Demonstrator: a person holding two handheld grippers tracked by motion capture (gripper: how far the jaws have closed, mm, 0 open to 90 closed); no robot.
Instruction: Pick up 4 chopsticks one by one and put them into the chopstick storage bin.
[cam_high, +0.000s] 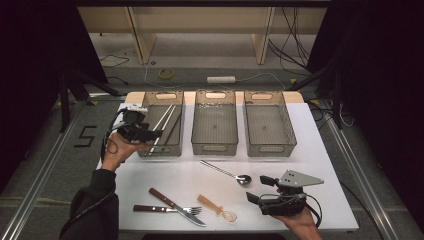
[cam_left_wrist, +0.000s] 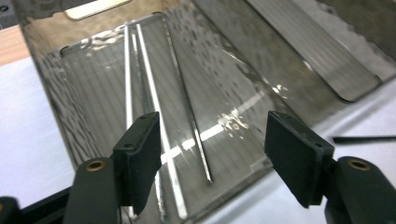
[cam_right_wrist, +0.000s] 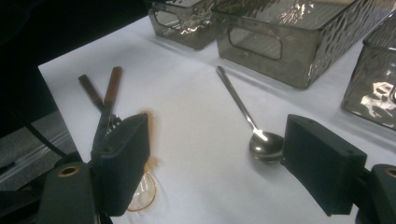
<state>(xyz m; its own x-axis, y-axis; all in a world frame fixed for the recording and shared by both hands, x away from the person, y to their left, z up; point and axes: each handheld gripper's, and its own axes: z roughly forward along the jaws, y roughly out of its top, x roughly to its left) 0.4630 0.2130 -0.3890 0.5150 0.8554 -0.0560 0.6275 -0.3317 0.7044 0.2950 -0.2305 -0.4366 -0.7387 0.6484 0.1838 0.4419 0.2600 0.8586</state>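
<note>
My left gripper (cam_high: 150, 134) (cam_left_wrist: 212, 140) hovers open over the near end of the left smoked-plastic bin (cam_high: 161, 150) (cam_left_wrist: 51, 84), with nothing between its pads. Inside that bin lie metal chopsticks (cam_high: 165, 122) (cam_left_wrist: 140, 93) and a dark one (cam_left_wrist: 187, 107), pointing lengthwise. My right gripper (cam_high: 259, 189) (cam_right_wrist: 217, 154) rests open at the table's near right. A metal spoon (cam_high: 227, 172) (cam_right_wrist: 243, 109) lies just ahead of it, its bowl close to the right jaw.
Middle bin (cam_high: 215, 145) and right bin (cam_high: 270, 147) stand in a row at the back of the white table (cam_high: 310, 165). Near the front edge lie a wooden-handled fork (cam_high: 172, 202) (cam_right_wrist: 112, 88), a knife (cam_high: 150, 208) and an amber plastic spoon (cam_high: 217, 207) (cam_right_wrist: 144, 191).
</note>
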